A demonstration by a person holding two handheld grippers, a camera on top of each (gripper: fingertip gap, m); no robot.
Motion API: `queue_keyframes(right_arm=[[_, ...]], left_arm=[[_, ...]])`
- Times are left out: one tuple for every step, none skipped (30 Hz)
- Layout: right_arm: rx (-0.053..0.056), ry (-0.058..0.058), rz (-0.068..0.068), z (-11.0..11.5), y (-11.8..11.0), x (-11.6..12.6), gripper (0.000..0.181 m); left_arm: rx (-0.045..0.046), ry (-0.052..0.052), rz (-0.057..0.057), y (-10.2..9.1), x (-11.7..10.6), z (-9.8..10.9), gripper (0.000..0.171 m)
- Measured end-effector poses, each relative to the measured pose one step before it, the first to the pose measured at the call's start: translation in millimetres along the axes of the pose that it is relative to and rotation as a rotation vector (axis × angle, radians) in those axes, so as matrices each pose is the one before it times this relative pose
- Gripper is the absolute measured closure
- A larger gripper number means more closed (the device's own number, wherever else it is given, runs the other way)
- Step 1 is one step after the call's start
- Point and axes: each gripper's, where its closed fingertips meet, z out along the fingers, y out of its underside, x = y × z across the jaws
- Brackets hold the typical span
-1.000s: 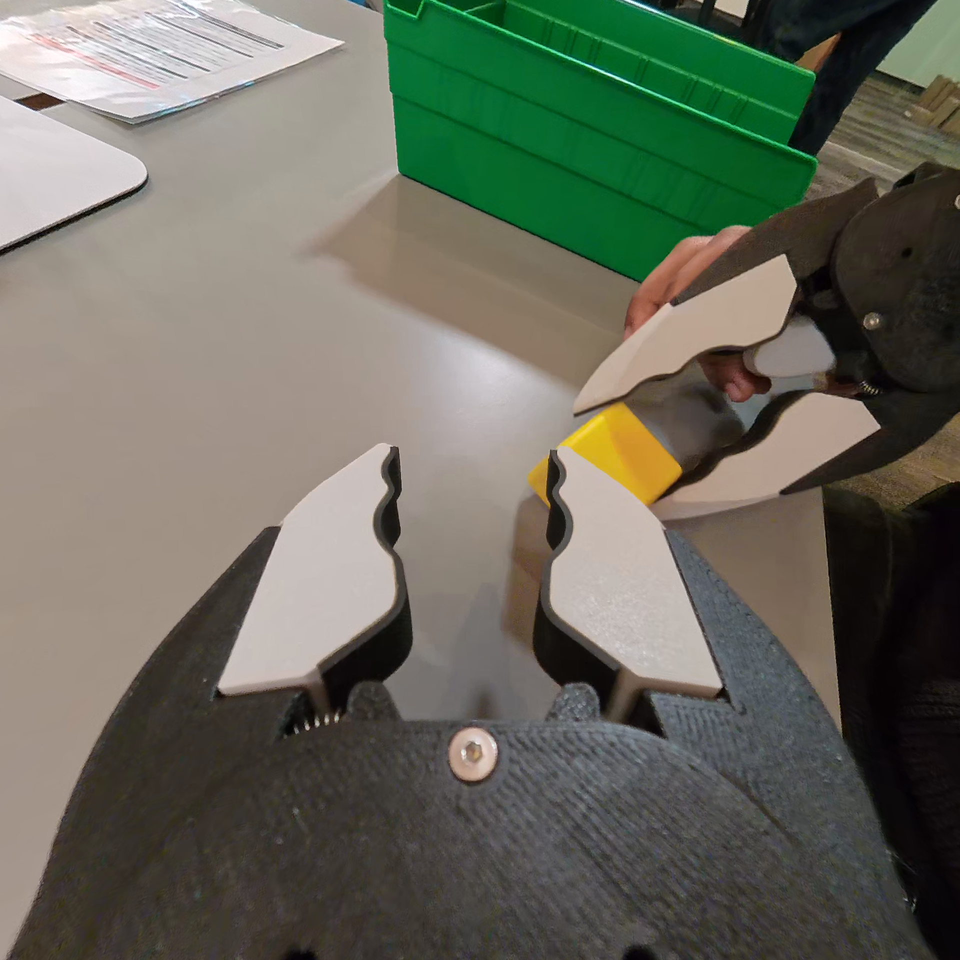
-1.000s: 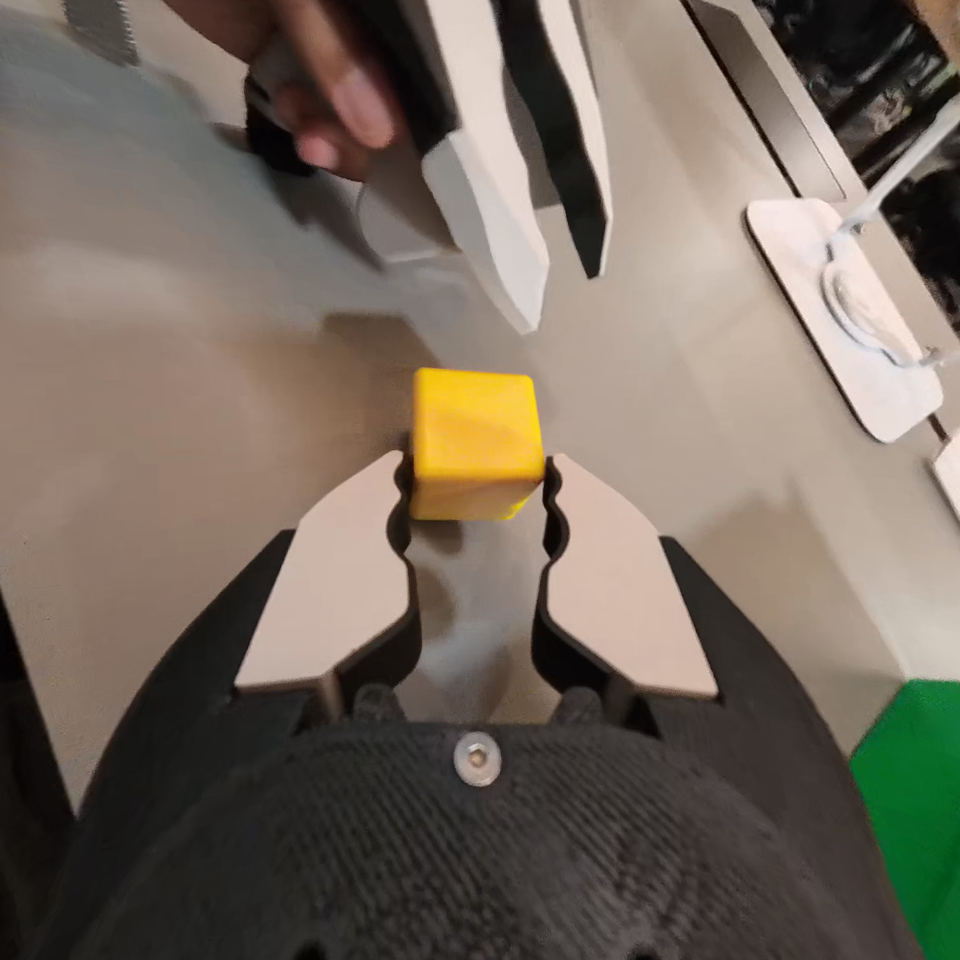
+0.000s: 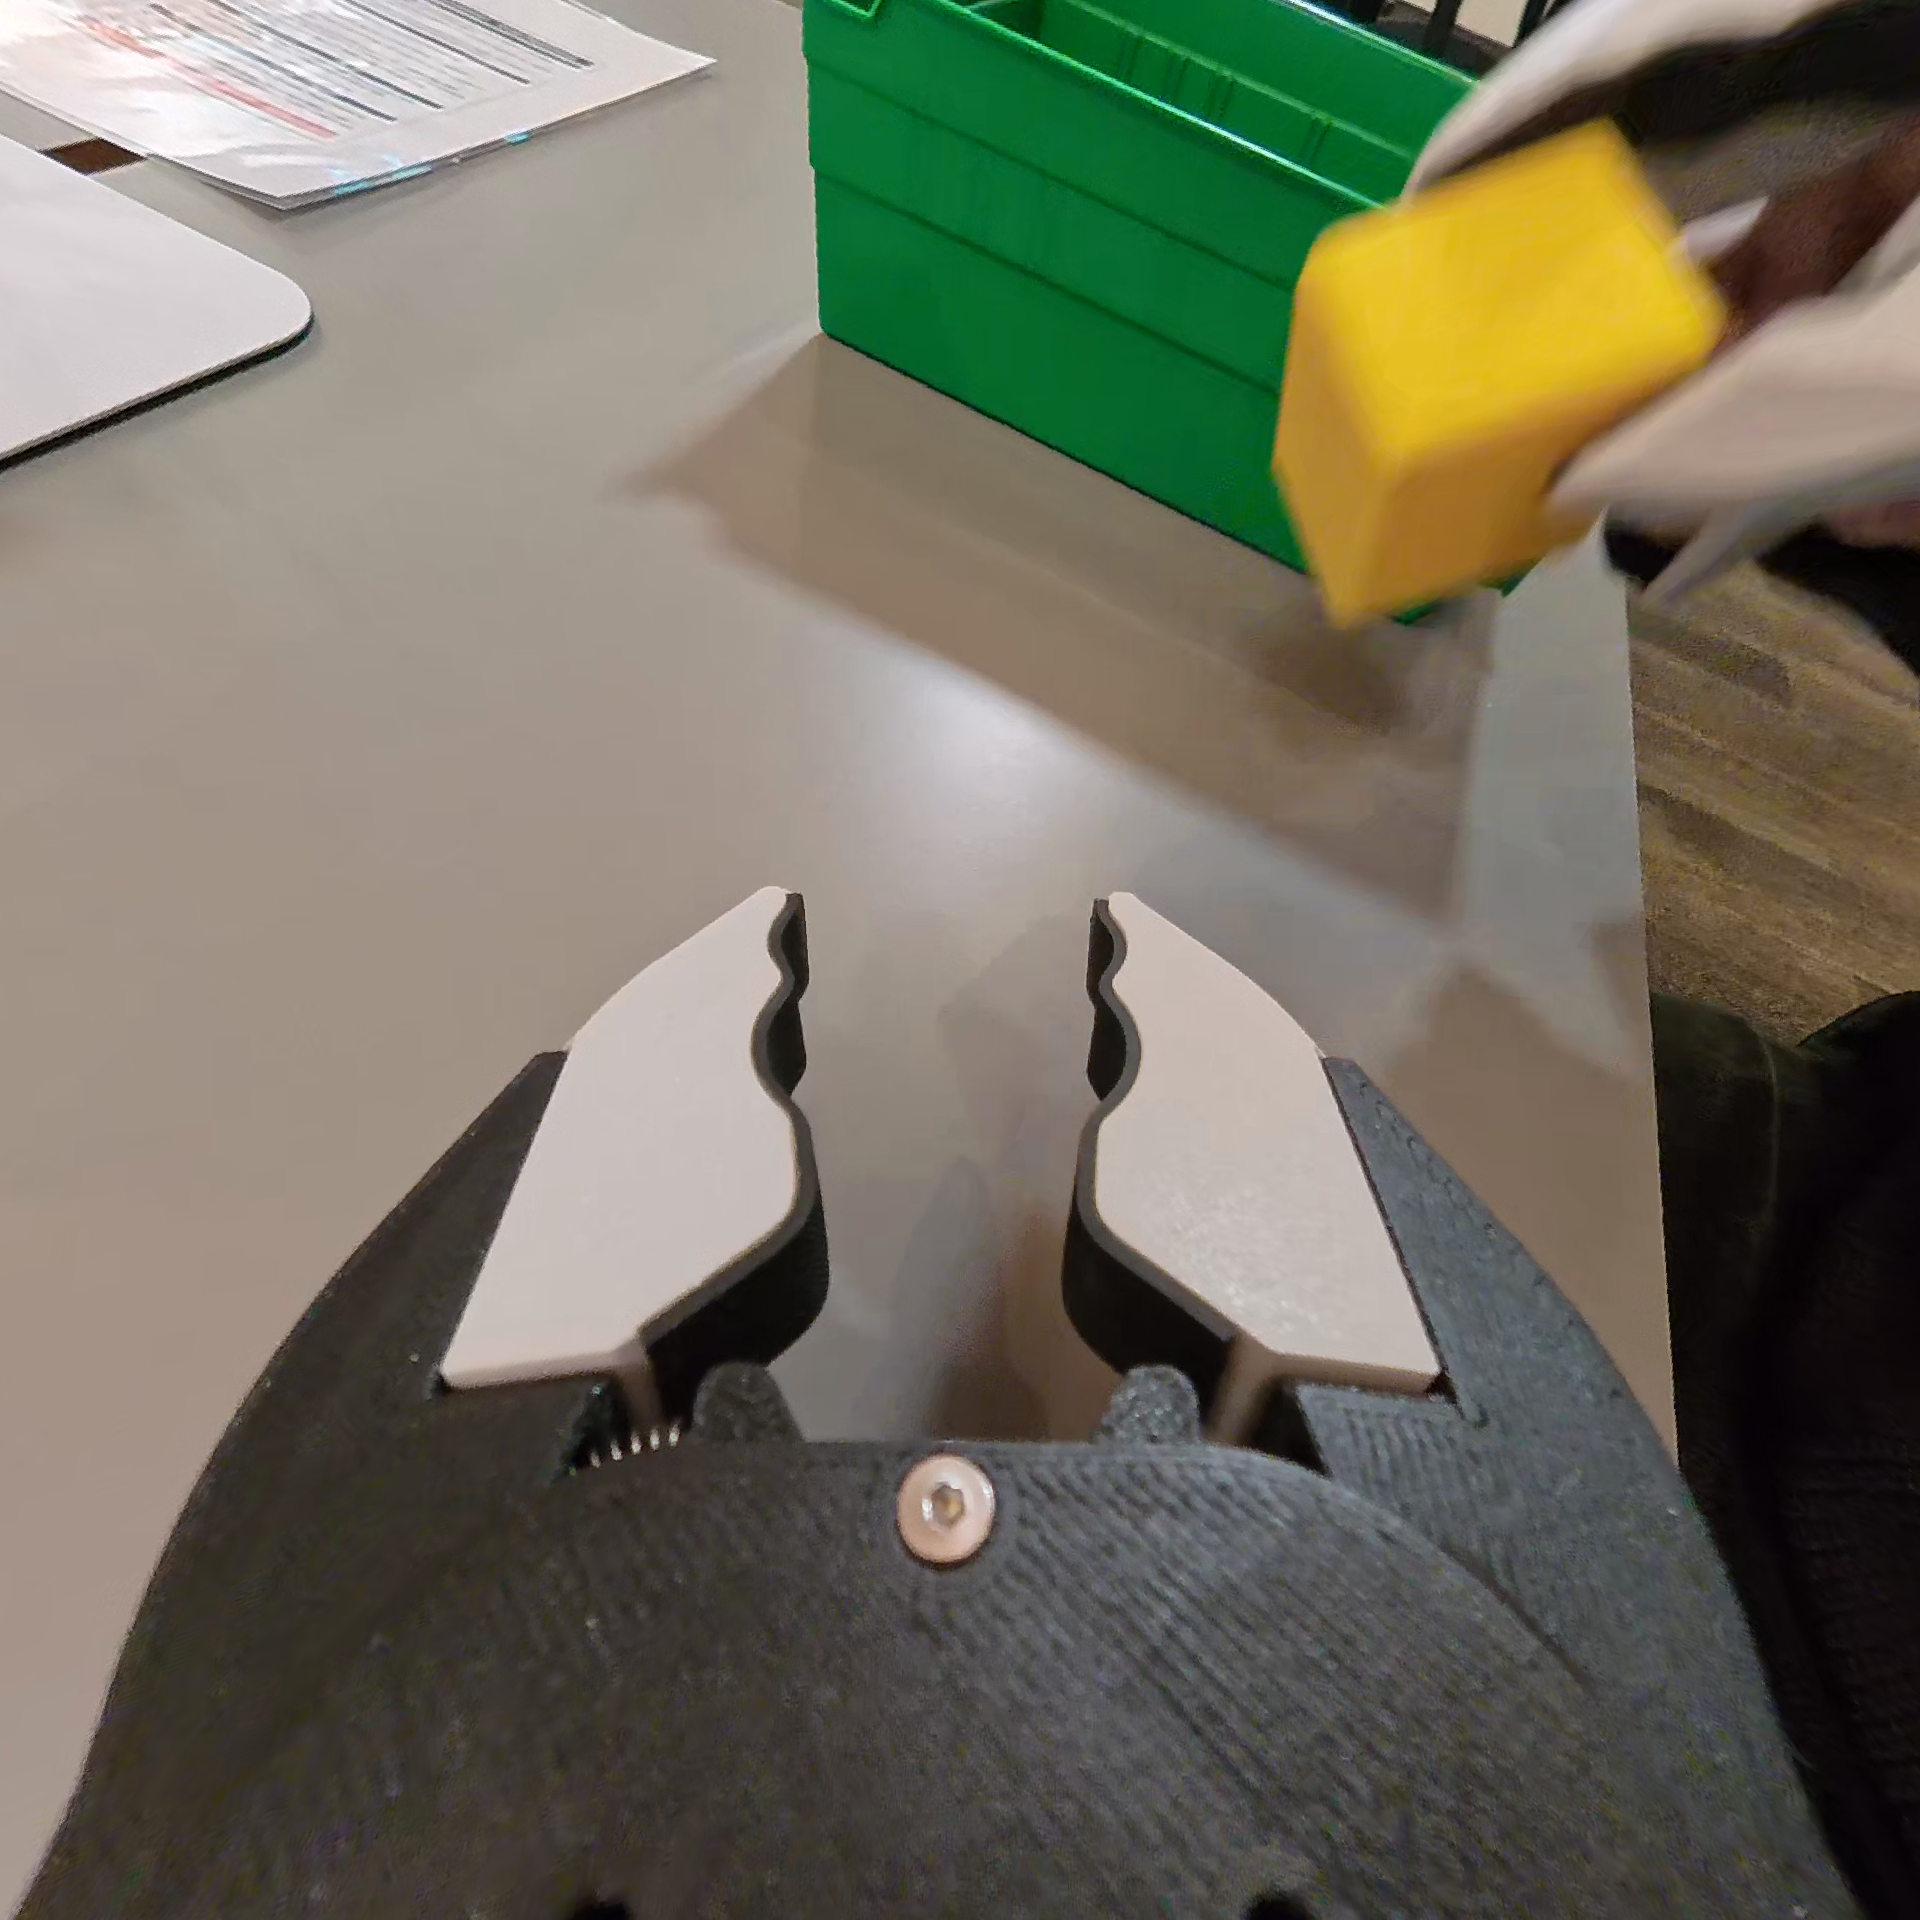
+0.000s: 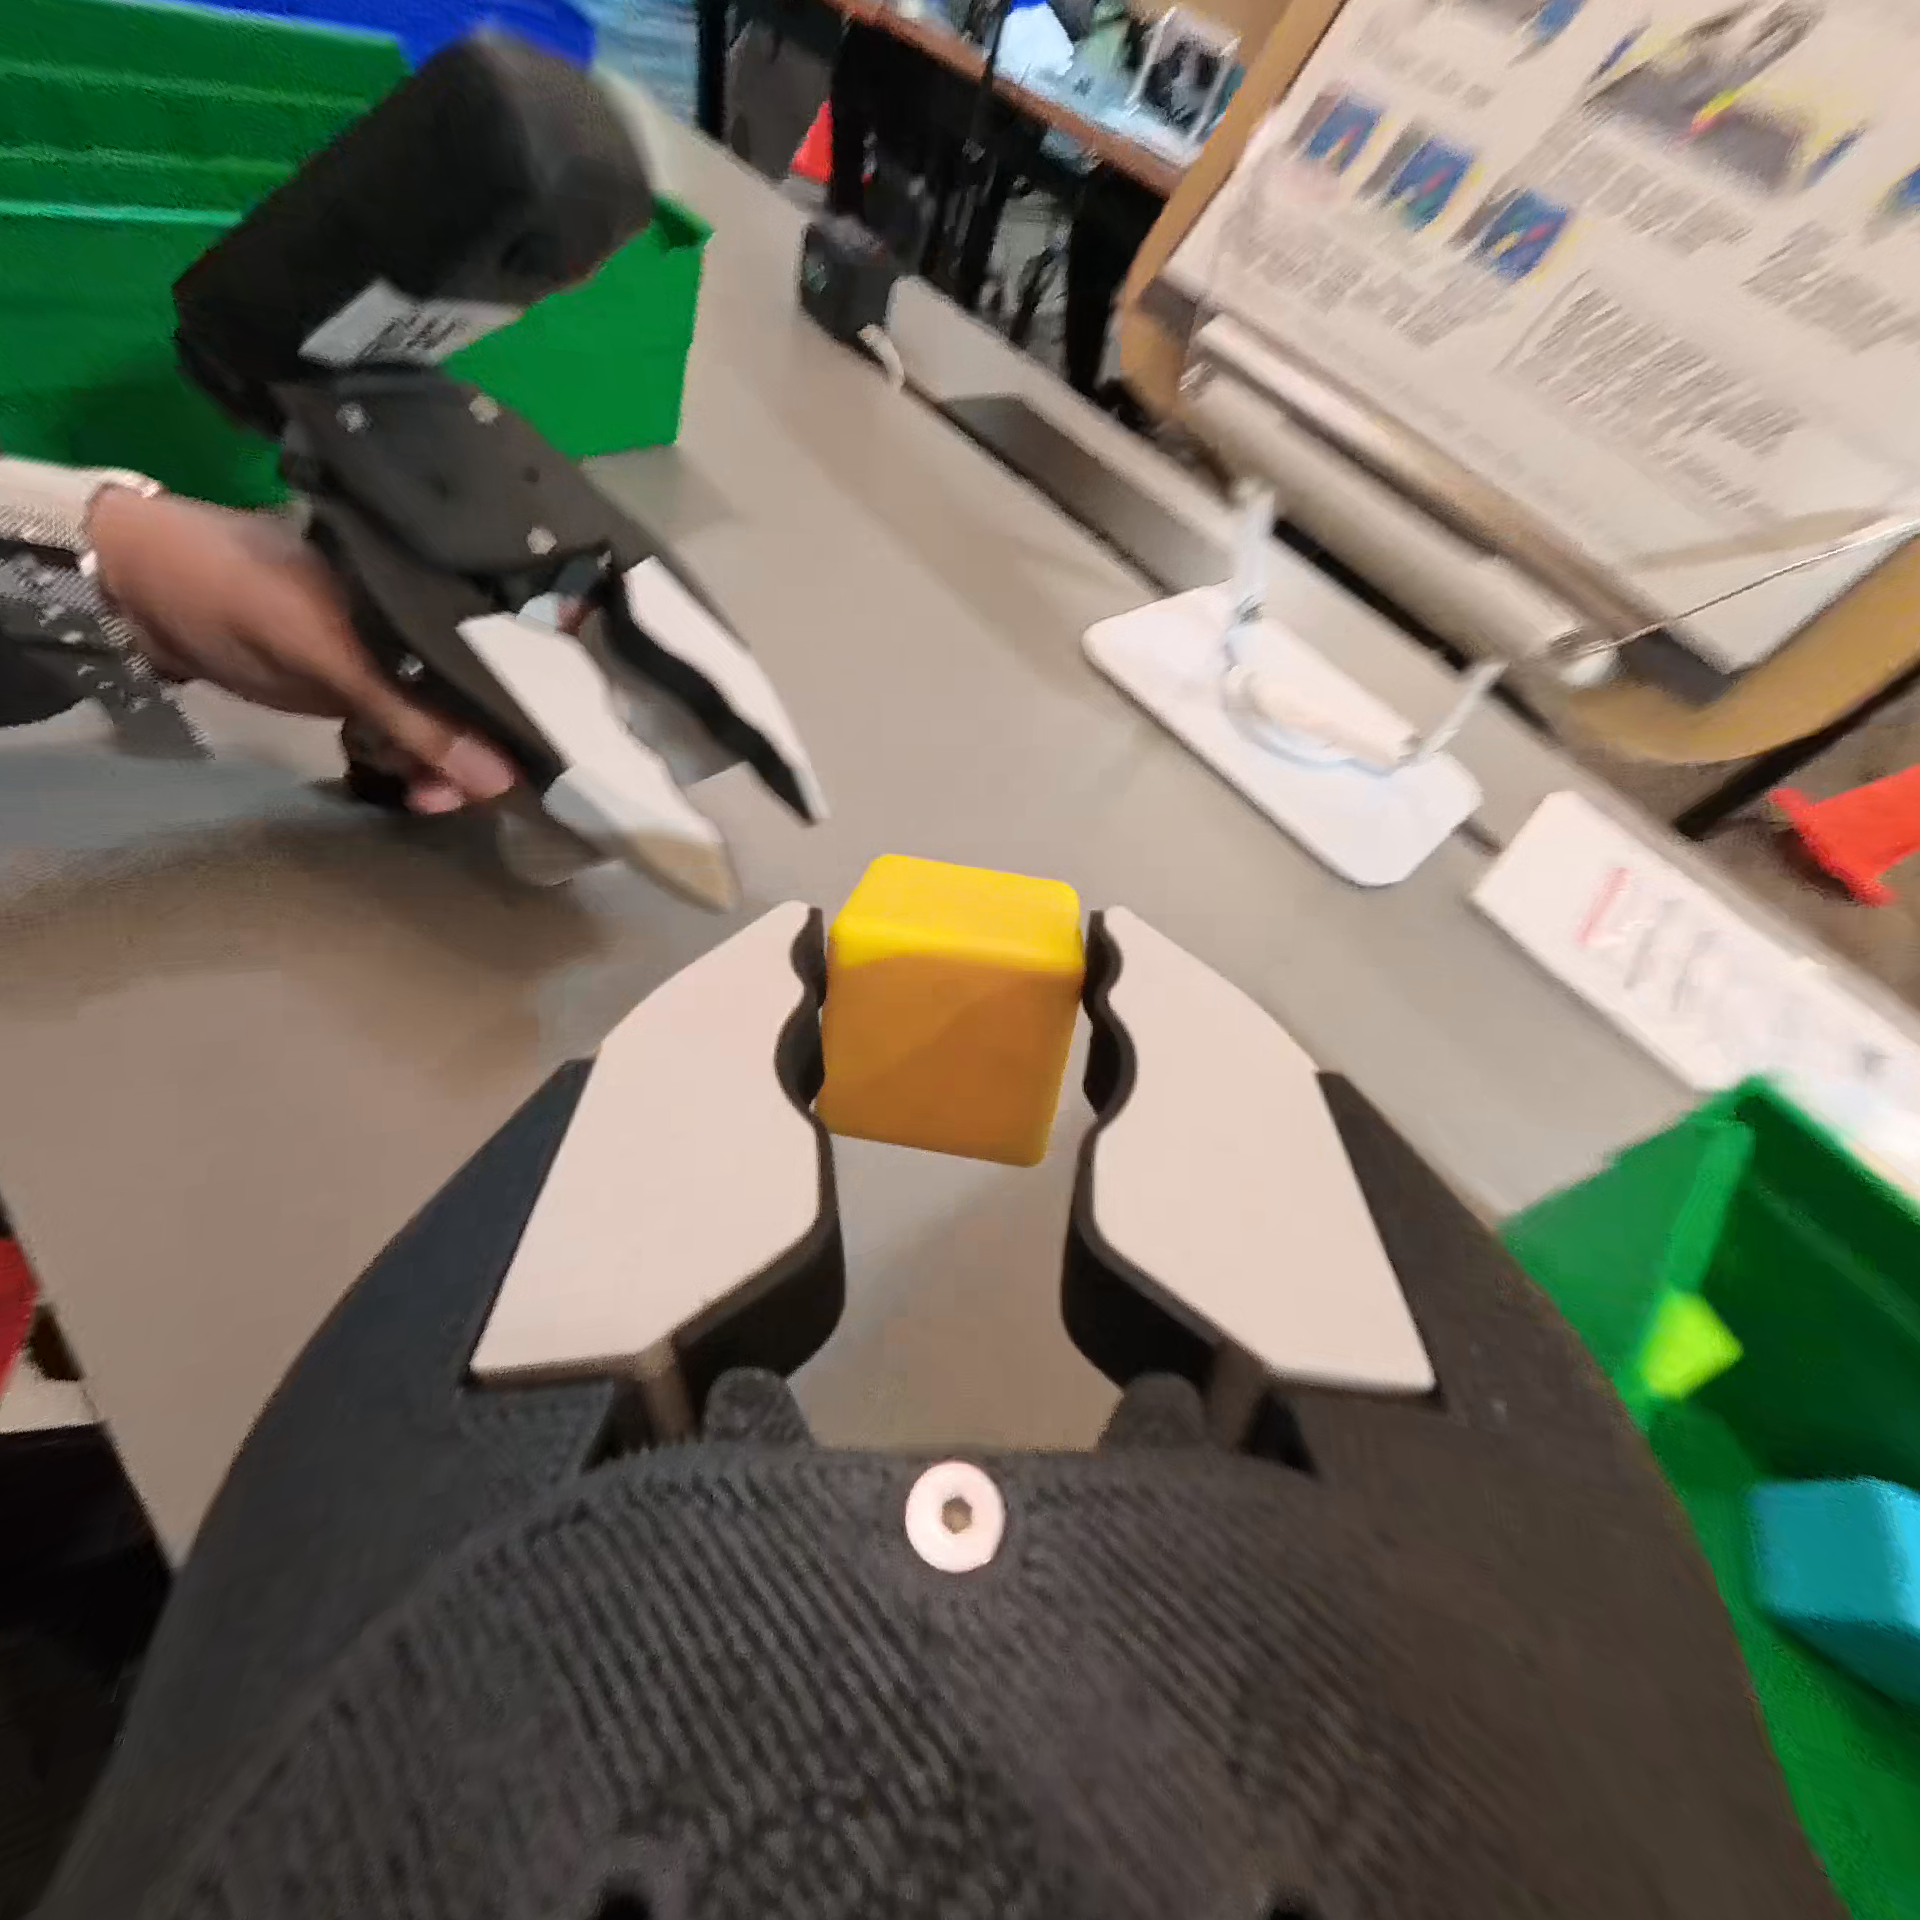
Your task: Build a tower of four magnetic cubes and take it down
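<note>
The yellow cube (image 4: 951,1013) sits clamped between the two fingertips of the right gripper (image 4: 954,997), held up in the air clear of the grey table (image 4: 312,1039); in the left wrist view the same cube (image 3: 1486,374) appears blurred in front of a green bin (image 3: 1039,229), with the pale fingers (image 3: 1745,416) of the right gripper pinching it from either side. The left gripper (image 3: 948,935) has its fingers spread apart with nothing between them, low over the bare table. In the right wrist view that left gripper (image 4: 717,831) is held by a hand (image 4: 260,634) to the left of the cube, near it but not touching. At the right edge another green bin (image 4: 1621,1226) holds a light green cube (image 4: 1688,1351) and a teal cube (image 4: 1839,1579). Farther along the table lie a white pad (image 4: 1351,810) and a printed sheet (image 4: 1683,966).
</note>
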Motion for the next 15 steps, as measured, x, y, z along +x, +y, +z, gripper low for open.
queue_keyframes(right_arm=[[0.0134,0.0437,-0.0232,-9.78,-9.63,14.06,0.133],[0.0033,0.0557,-0.0293,-10.03,-7.41,17.89,0.133],[-0.0096,0.0637,-0.0291,-9.83,-3.86,21.33,0.133],[-0.0209,0.0685,-0.0243,-9.12,0.60,24.32,0.133],[-0.0329,0.0664,-0.0137,-7.78,5.78,25.86,0.133],[-0.0493,0.0557,0.0002,-5.79,11.46,25.63,0.133],[-0.0642,0.0443,0.0127,-3.63,16.88,24.38,0.133],[-0.0800,0.0324,0.0227,-1.02,21.66,22.04,0.133],[-0.0896,0.0280,0.0277,1.68,24.68,20.13,0.133],[-0.0859,0.0285,0.0294,4.48,25.40,18.06,0.133],[-0.0844,-0.0009,0.0350,7.12,25.00,11.19,0.133],[-0.0835,-0.0481,0.0483,8.86,22.80,2.54,0.133],[-0.0694,-0.0702,0.0598,9.03,18.08,-2.19,0.133],[-0.0486,-0.0660,0.0562,8.63,12.55,-3.72,0.133],[-0.0320,-0.0441,0.0357,7.82,8.20,-2.85,0.133]], left_arm=[[0.00079,-0.0010,-0.0009,-0.05,-0.20,-0.11,0.118],[0.00071,0.0000,0.0000,-0.04,-0.05,-0.07,0.118],[0.00030,0.0000,0.0002,0.01,0.03,-0.06,0.119],[-0.00051,-0.0004,-0.0001,0.07,-0.04,-0.04,0.118],[-0.00132,-0.0003,-0.0002,0.16,-0.04,0.15,0.118],[-0.00150,0.0002,0.0001,0.18,0.08,0.18,0.118],[-0.00146,-0.0005,0.0002,0.09,-0.08,0.10,0.118],[-0.00117,-0.0010,0.0004,0.18,-0.05,0.13,0.118],[-0.00099,-0.0012,0.0009,0.12,0.04,0.07,0.118],[-0.00131,-0.0006,0.0013,0.11,0.05,0.12,0.118],[-0.00199,-0.0005,0.0012,0.28,0.14,0.16,0.119],[-0.00271,-0.0002,0.0009,0.23,-0.01,0.29,0.119],[-0.00372,0.0007,0.0002,0.48,0.17,0.44,0.119],[-0.00423,0.0010,-0.0004,0.41,0.05,0.34,0.119],[-0.00517,0.0010,-0.0010,0.55,0.02,0.63,0.119]])
